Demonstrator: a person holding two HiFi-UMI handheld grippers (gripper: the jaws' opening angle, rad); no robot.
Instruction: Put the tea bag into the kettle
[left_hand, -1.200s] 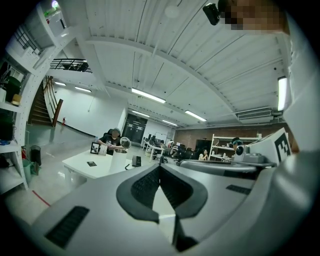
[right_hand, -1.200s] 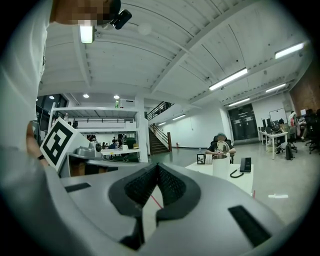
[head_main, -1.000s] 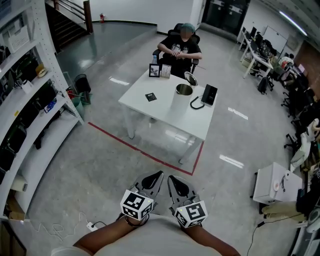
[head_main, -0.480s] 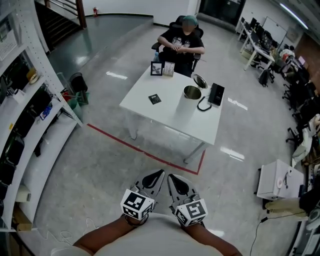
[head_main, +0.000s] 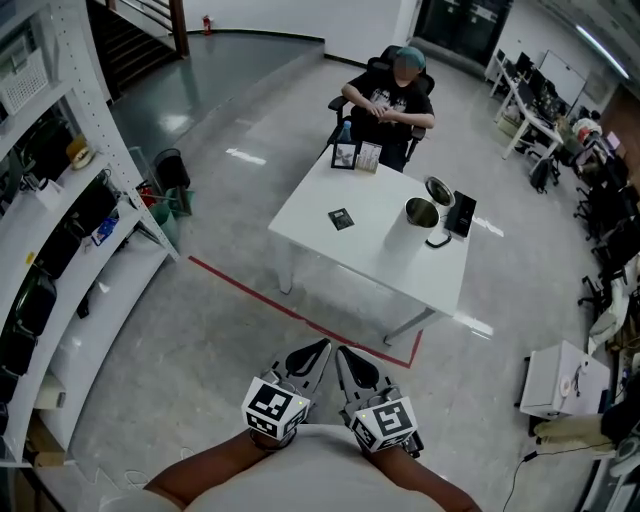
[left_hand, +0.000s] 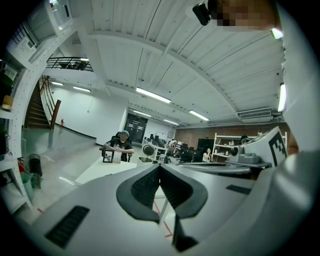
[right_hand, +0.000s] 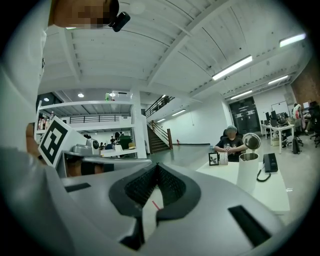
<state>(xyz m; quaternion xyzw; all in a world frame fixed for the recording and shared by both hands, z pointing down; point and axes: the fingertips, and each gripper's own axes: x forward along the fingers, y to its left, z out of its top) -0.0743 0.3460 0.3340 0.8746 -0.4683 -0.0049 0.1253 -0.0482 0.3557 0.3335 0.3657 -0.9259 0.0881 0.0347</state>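
Holding the left gripper (head_main: 313, 352) and right gripper (head_main: 346, 357) shut and empty makes sense since nothing's reachable yet: the open-lidded kettle (head_main: 412, 228) sits well away on the white table (head_main: 318, 228), with the dark tea bag packet (head_main: 341, 218) lying near its left side.

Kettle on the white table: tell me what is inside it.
The kettle stands with its lid flipped open. Only bare metal inner wall shows below the rim. The bottom is hidden at this angle and distance, so I cannot tell whether it holds anything.
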